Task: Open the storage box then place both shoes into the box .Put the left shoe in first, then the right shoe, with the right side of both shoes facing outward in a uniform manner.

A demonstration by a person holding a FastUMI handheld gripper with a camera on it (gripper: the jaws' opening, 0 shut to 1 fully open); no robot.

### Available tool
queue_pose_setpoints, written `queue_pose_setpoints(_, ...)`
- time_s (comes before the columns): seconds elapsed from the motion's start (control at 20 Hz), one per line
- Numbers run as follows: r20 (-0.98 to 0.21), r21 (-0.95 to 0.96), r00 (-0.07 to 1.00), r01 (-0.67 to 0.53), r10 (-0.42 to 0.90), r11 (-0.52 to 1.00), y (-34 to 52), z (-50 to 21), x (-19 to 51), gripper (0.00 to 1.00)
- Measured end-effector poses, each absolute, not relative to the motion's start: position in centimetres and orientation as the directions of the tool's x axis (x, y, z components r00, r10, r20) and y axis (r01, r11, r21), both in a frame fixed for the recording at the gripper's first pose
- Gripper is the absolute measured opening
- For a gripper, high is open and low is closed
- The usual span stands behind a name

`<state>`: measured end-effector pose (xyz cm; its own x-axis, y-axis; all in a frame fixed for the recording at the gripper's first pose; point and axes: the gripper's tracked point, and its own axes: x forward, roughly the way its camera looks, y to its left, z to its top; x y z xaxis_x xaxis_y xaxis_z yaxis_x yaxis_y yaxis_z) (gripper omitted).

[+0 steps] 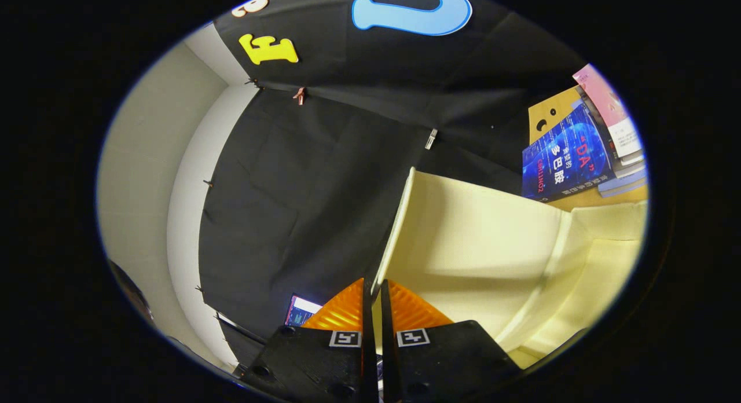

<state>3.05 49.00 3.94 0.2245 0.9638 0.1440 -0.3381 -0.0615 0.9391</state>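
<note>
Gripper (373, 301) seen at lower centre of the frame, orange ribbed fingers (341, 310) pressed nearly together with only a thin slit between; pale edge of the storage box lid (399, 229) caught in that slit, apparently pinched, though contact on both sides could not be confirmed; lid raised and tilted, running from the fingertips up toward mid-frame; cream storage box (584, 264) spread across lower right of the frame, interior open to view, inner walls and a step visible; books (570, 160) stacked beyond the box at upper right, blue cover foremost, resting on a tan worktop (590, 197); small lit screen (301, 310) glimpsed just left of the fingers at lower left; black cloth wall (301, 194) behind, white wall (145, 177) at far left.
</note>
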Motion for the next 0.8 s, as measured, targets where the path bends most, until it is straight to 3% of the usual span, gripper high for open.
queue_pose_setpoints(0.25, 0.11, 0.944, 0.223, -0.327, 0.969, -0.032, 51.7, 3.0, 2.8, 0.09)
queue_pose_setpoints(0.6, 0.054, 0.936, 0.241, -0.35, 0.969, 0.035, 52.1, 1.9, 2.7, 0.72)
queue_pose_setpoints(0.75, 0.039, 0.926, 0.259, -0.373, 0.965, 0.062, 51.0, 1.8, 2.4, 0.83)
queue_pose_setpoints(0.8, 0.042, 0.926, 0.269, -0.372, 0.962, 0.064, 50.2, 1.9, 2.5, 0.91)
